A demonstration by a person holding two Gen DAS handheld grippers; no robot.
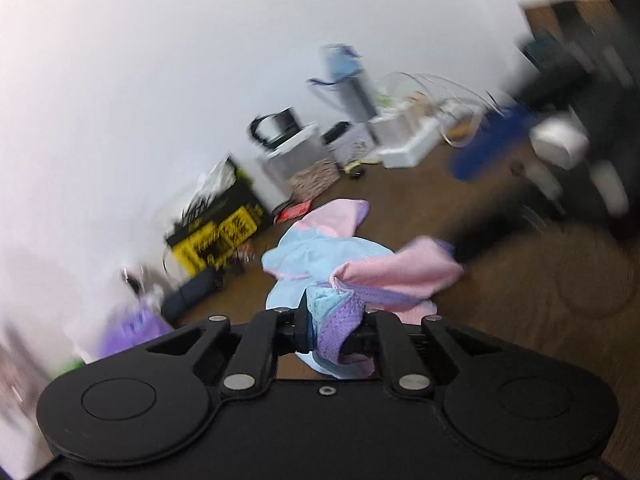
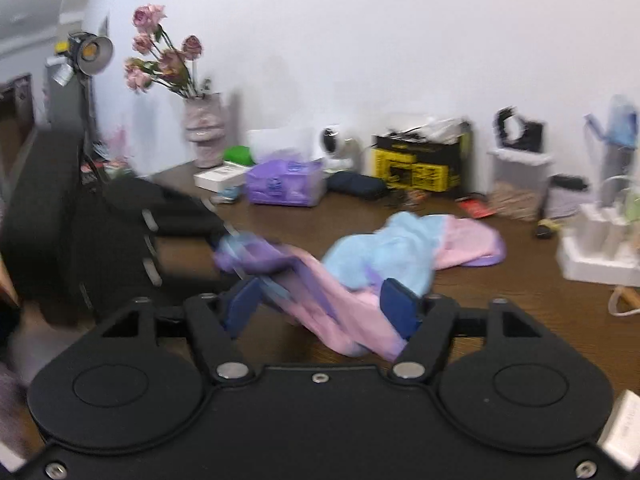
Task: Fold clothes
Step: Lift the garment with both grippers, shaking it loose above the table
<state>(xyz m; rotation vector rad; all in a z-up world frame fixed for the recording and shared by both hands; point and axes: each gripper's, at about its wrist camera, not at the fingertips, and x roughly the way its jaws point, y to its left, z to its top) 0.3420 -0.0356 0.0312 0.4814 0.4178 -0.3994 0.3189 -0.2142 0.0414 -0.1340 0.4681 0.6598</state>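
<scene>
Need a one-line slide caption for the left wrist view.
Left gripper shut on the purple hem of a pastel garment, lifting it from the brown table.

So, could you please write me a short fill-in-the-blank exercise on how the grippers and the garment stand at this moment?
1. The left gripper is shut on the garment's ____ edge.
2. The right gripper is ____, with pink cloth lying between its fingers.
3. The garment rests on a ____ table.
4. The vase by the wall holds ____.

Missing words: purple; open; brown; flowers
</scene>
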